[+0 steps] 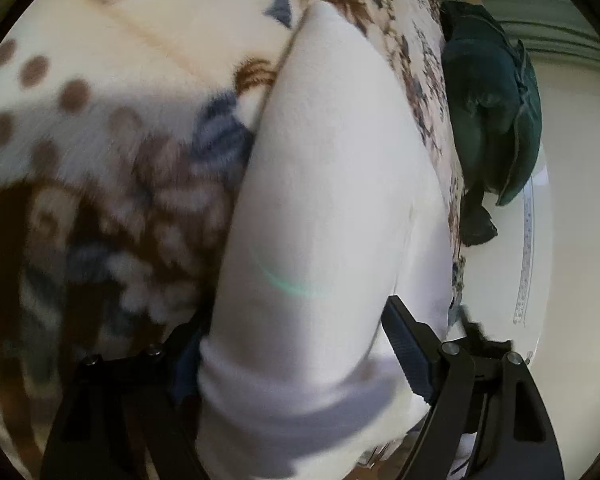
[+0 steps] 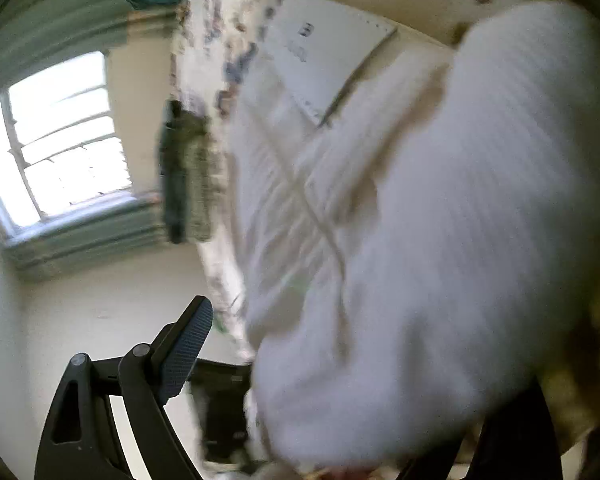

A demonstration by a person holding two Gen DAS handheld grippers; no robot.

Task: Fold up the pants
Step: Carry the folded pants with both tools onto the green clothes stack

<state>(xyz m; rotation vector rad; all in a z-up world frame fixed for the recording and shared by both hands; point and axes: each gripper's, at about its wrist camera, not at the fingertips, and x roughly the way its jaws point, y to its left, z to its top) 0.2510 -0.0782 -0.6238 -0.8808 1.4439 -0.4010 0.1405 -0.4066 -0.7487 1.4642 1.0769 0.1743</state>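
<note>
White fleece pants lie stretched away from me over a patterned blanket. In the left wrist view a cuffed end of the pants sits between the jaws of my left gripper, which stand wide apart with cloth filling the gap; the left finger is mostly hidden. In the right wrist view the pants bulge across the right side and cover the right finger of my right gripper. Its left finger stands free of the cloth. A white label patch shows farther up.
A dark green cushion lies at the blanket's right edge, with a pale surface beyond. The right wrist view shows a bright window, a pale wall and a dark hanging object. The right wrist view is blurred.
</note>
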